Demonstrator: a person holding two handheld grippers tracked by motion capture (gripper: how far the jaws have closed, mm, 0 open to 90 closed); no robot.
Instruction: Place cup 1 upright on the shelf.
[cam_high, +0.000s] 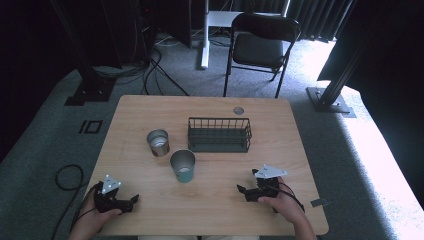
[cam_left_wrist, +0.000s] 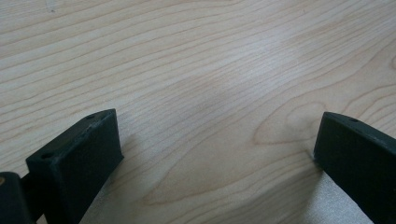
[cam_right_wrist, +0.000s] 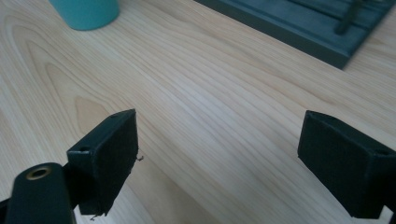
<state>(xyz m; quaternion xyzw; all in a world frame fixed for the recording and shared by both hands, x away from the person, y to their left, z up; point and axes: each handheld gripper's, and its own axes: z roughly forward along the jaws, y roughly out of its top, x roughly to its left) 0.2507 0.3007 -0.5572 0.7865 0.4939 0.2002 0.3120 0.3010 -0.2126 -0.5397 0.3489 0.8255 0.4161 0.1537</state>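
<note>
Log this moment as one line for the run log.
left gripper open, resting on table | right gripper open, empty | teal cup, steel cup, wire basket untouched

The high view looks forward and down from above the person's side, far enough back to take in the whole tabletop (cam_high: 210, 210), the floor around it and a folding chair (cam_high: 262, 45) beyond the far edge. The left gripper view rides on the left tool (cam_high: 131, 201) and looks along its two black jaws, very close to the bare wood. The right gripper view rides on the right tool (cam_high: 242, 190), also low and close, facing toward the teal cup (cam_right_wrist: 86, 11) and the base of the wire basket (cam_right_wrist: 308, 28). The high view shares these with it: the cup (cam_high: 183, 165) and basket (cam_high: 219, 135) at mid-table.
</note>
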